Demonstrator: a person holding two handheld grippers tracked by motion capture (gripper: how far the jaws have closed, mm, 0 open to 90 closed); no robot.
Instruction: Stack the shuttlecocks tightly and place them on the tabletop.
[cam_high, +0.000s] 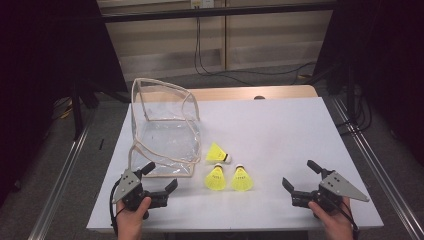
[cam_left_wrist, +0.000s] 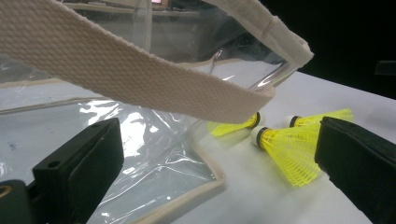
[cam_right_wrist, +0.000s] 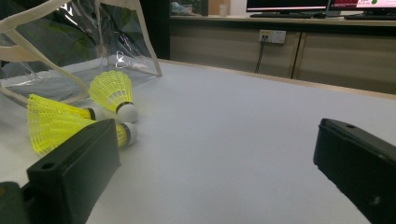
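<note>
Shuttlecocks (cam_high: 227, 171) and clear bag (cam_high: 165, 130) bear no readable writing.

In the left gripper view, the cream strap (cam_left_wrist: 140, 79) of the clear bag (cam_left_wrist: 154, 154) runs off the top left edge and hides part of the shuttlecock (cam_left_wrist: 233, 127) behind it. In the right gripper view, the black jaw beside the bag (cam_right_wrist: 70, 42) covers the skirt of the nearest shuttlecock (cam_right_wrist: 51, 128), and the bag itself is cut off at the left edge.
</note>
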